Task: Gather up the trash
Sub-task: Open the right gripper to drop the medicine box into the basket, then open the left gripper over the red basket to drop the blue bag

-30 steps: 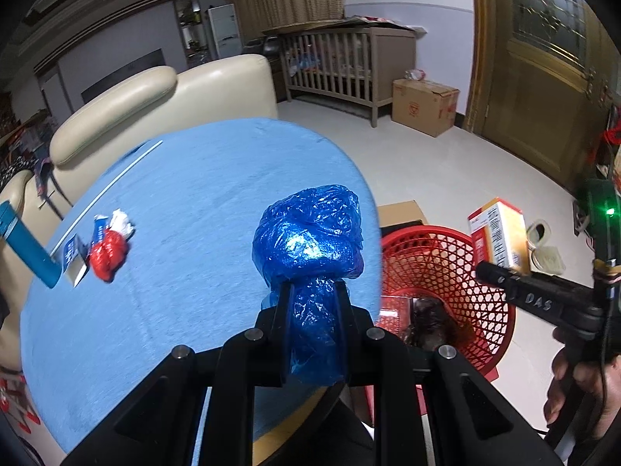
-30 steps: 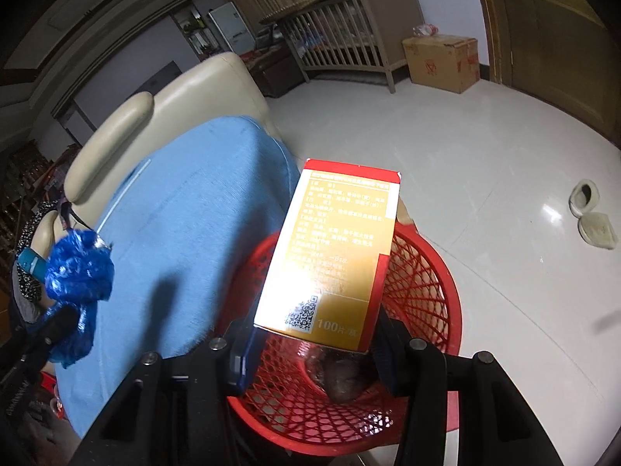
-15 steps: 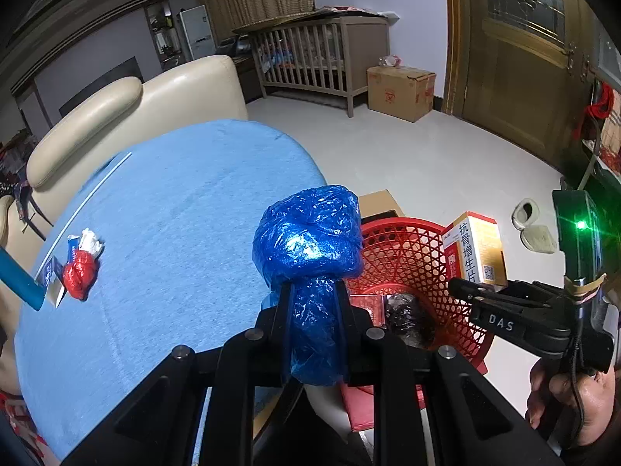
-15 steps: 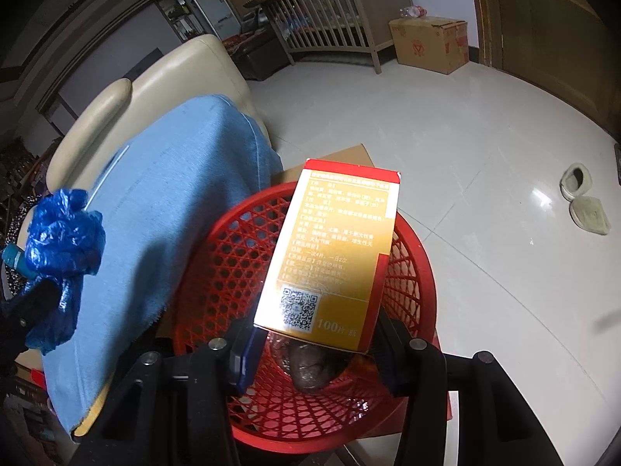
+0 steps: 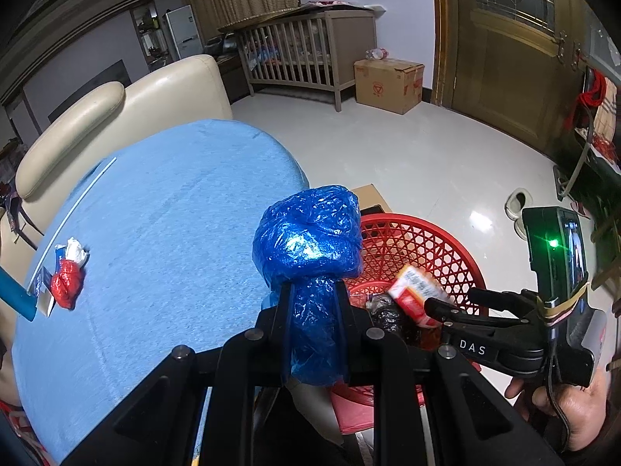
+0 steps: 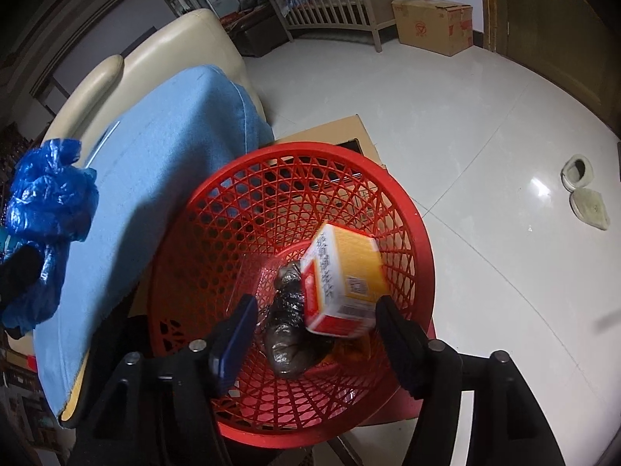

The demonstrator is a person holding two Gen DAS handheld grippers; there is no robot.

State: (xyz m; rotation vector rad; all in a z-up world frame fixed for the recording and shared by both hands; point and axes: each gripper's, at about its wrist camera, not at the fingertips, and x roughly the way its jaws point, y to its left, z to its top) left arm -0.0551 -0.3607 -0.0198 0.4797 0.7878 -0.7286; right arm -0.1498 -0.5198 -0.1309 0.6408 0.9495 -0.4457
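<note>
My left gripper (image 5: 312,299) is shut on a crumpled blue plastic bag (image 5: 308,237), held over the edge of the blue table (image 5: 155,225); the bag (image 6: 42,202) also shows at the left of the right wrist view. My right gripper (image 6: 314,306) hangs over the red mesh basket (image 6: 240,190) with its jaws opening. The orange-and-white carton (image 6: 343,275) is tilted and dropping free between the fingers into the basket, blurred, above a dark wrapped lump (image 6: 287,334). The left wrist view shows the carton (image 5: 415,291) inside the basket (image 5: 438,240) by the right gripper (image 5: 434,306).
Red and white scraps (image 5: 68,275) and a small card lie at the table's far left. A cream sofa (image 5: 116,105) stands behind the table. Flat cardboard (image 6: 330,132) lies under the basket. A cardboard box (image 5: 388,81), a crib (image 5: 306,50) and slippers (image 6: 586,198) are on the floor.
The right gripper sank toward the basket and its jaws parted; the carton left the grip and tipped into the basket. The left gripper with the blue bag shifted toward the basket.
</note>
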